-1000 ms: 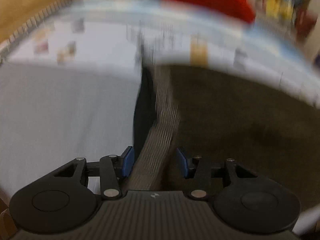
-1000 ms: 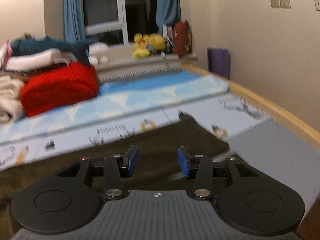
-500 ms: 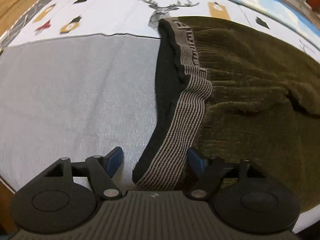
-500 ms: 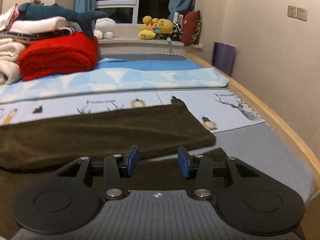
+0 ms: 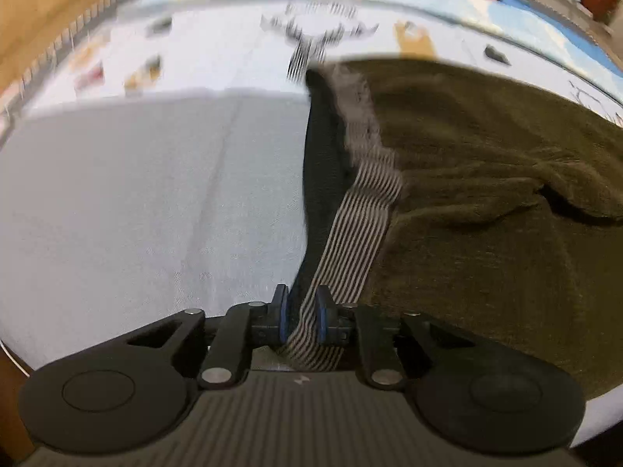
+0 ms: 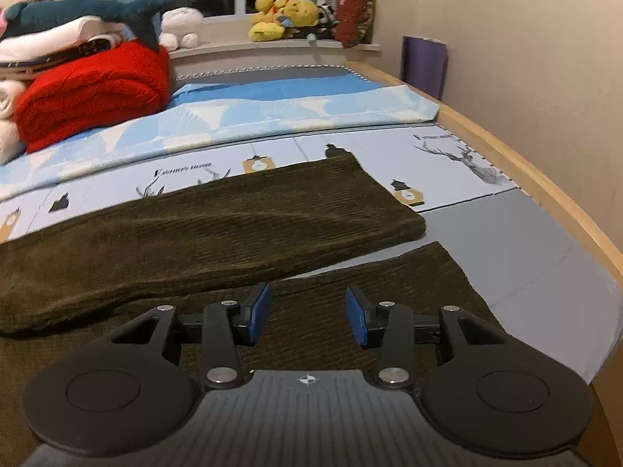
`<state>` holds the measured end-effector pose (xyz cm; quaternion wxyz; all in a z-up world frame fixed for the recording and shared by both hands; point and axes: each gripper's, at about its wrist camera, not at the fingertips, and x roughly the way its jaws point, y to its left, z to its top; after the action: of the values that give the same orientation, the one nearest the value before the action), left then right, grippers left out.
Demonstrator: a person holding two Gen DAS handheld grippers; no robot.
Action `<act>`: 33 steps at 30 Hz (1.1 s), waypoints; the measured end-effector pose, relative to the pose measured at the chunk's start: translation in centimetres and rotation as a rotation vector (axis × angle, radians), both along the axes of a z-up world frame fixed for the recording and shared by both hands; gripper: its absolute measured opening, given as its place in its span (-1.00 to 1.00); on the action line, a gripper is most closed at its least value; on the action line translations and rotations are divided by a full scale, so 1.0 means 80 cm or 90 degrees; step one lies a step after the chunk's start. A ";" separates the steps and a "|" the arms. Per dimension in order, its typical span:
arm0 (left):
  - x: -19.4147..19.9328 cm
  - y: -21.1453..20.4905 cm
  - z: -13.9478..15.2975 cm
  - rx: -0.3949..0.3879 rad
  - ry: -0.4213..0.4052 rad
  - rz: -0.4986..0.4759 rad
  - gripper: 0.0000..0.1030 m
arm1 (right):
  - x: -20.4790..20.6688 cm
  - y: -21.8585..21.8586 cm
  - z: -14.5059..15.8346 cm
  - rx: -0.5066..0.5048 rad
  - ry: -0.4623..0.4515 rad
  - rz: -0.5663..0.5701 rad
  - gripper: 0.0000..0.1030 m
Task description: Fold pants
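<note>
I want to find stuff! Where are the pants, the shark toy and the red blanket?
pants point(image 6: 218, 233): right wrist view, middle of far leg.
shark toy point(image 6: 89, 9): right wrist view, its body.
red blanket point(image 6: 93, 93): right wrist view, front fold.

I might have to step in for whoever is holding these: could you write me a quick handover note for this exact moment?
Left tool: its jaws have just been closing and now pinch the striped waistband of the olive pants.
Right tool: open, holding nothing, above the nearer pant leg.
Pants lie spread flat on the bed, legs apart, far leg beyond.
Done: waistband gripped.
Left: probably grip a leg end, then make every fold.
</note>
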<state>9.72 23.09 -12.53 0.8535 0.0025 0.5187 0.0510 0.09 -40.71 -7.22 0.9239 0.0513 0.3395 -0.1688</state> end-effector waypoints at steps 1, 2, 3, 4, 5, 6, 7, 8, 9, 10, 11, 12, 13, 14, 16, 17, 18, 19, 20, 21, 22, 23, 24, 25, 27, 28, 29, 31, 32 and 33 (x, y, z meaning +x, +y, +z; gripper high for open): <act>-0.003 -0.004 0.010 -0.008 -0.030 -0.014 -0.52 | 0.001 0.003 -0.001 -0.007 0.004 0.007 -0.14; -0.006 -0.008 0.019 -0.031 -0.055 -0.031 -0.41 | 0.002 0.005 -0.002 -0.015 0.008 0.012 -0.14; -0.009 -0.012 0.024 -0.057 -0.070 -0.050 -0.37 | 0.004 0.006 -0.002 -0.021 0.011 0.016 -0.14; -0.013 -0.019 0.024 -0.081 -0.068 -0.075 -0.35 | 0.004 0.008 -0.002 -0.025 0.012 0.019 -0.14; -0.013 -0.028 0.020 -0.093 -0.051 -0.107 -0.28 | 0.003 0.009 -0.001 -0.027 0.012 0.021 -0.14; -0.013 -0.037 0.012 -0.083 -0.024 -0.136 -0.18 | 0.002 0.009 -0.001 -0.028 0.011 0.023 -0.13; -0.012 -0.048 -0.001 -0.055 0.015 -0.161 -0.13 | 0.002 0.008 0.000 -0.029 0.010 0.023 -0.13; -0.011 -0.056 -0.018 -0.019 0.064 -0.176 -0.10 | 0.001 0.008 0.000 -0.029 0.011 0.023 -0.13; -0.010 -0.061 -0.034 0.011 0.106 -0.183 -0.09 | 0.001 0.007 0.000 -0.029 0.011 0.023 -0.13; -0.009 -0.062 -0.034 0.014 0.102 -0.187 -0.09 | 0.000 0.005 -0.001 -0.028 0.012 0.021 -0.13; -0.006 -0.060 -0.030 0.009 0.098 -0.181 -0.07 | -0.001 0.004 -0.001 -0.027 0.013 0.019 -0.13; -0.006 -0.056 -0.027 -0.007 0.093 -0.162 -0.05 | -0.001 0.002 -0.001 -0.026 0.013 0.018 -0.13; -0.005 -0.053 -0.023 -0.016 0.086 -0.146 -0.04 | -0.002 0.001 -0.002 -0.024 0.014 0.017 -0.13; -0.004 -0.052 -0.017 -0.010 0.066 -0.138 0.02 | -0.002 0.000 -0.002 -0.024 0.015 0.017 -0.12; -0.001 -0.056 -0.002 0.003 0.020 -0.125 0.23 | -0.002 -0.002 -0.003 -0.024 0.017 0.014 -0.12; 0.000 -0.057 0.004 0.003 0.001 -0.116 0.37 | -0.002 -0.003 -0.003 -0.023 0.016 0.012 -0.12; 0.001 -0.057 0.011 0.002 -0.021 -0.105 0.41 | -0.002 -0.003 -0.003 -0.021 0.016 0.011 -0.12; 0.004 -0.058 0.017 0.003 -0.037 -0.097 0.42 | -0.002 -0.003 -0.003 -0.019 0.015 0.010 -0.12; 0.006 -0.061 0.021 0.005 -0.050 -0.089 0.52 | -0.001 -0.003 -0.003 -0.017 0.015 0.011 -0.12; 0.009 -0.064 0.025 0.007 -0.063 -0.080 0.60 | 0.000 -0.001 -0.003 -0.017 0.015 0.012 -0.11; 0.011 -0.070 0.032 0.008 -0.074 -0.074 0.61 | 0.001 0.000 -0.004 -0.019 0.015 0.015 -0.11; 0.019 -0.077 0.035 0.010 -0.083 -0.071 0.61 | 0.002 0.002 -0.004 -0.021 0.016 0.019 -0.11; 0.021 -0.082 0.038 0.012 -0.093 -0.069 0.61 | 0.004 0.004 -0.004 -0.023 0.017 0.024 -0.11; 0.023 -0.088 0.040 0.015 -0.101 -0.070 0.61 | 0.005 0.007 -0.004 -0.027 0.018 0.029 -0.11; 0.029 -0.097 0.040 0.019 -0.115 -0.076 0.61 | 0.009 0.013 -0.004 -0.036 0.019 0.040 -0.10; 0.032 -0.103 0.038 0.023 -0.119 -0.078 0.61 | 0.010 0.016 -0.004 -0.040 0.019 0.046 -0.10; 0.035 -0.107 0.039 0.028 -0.122 -0.077 0.61 | 0.012 0.019 -0.005 -0.045 0.019 0.051 -0.10; 0.042 -0.114 0.036 0.024 -0.121 -0.077 0.61 | 0.016 0.024 -0.004 -0.056 0.019 0.060 -0.09; 0.047 -0.115 0.034 0.022 -0.118 -0.074 0.61 | 0.018 0.027 -0.004 -0.062 0.018 0.064 -0.09; 0.053 -0.116 0.032 0.025 -0.116 -0.068 0.61 | 0.021 0.029 -0.004 -0.068 0.018 0.066 -0.09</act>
<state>13.95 13.80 -10.00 0.8984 0.0422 0.4369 0.0155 1.79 -38.36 -7.58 0.9281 -0.0179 0.3448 -0.1394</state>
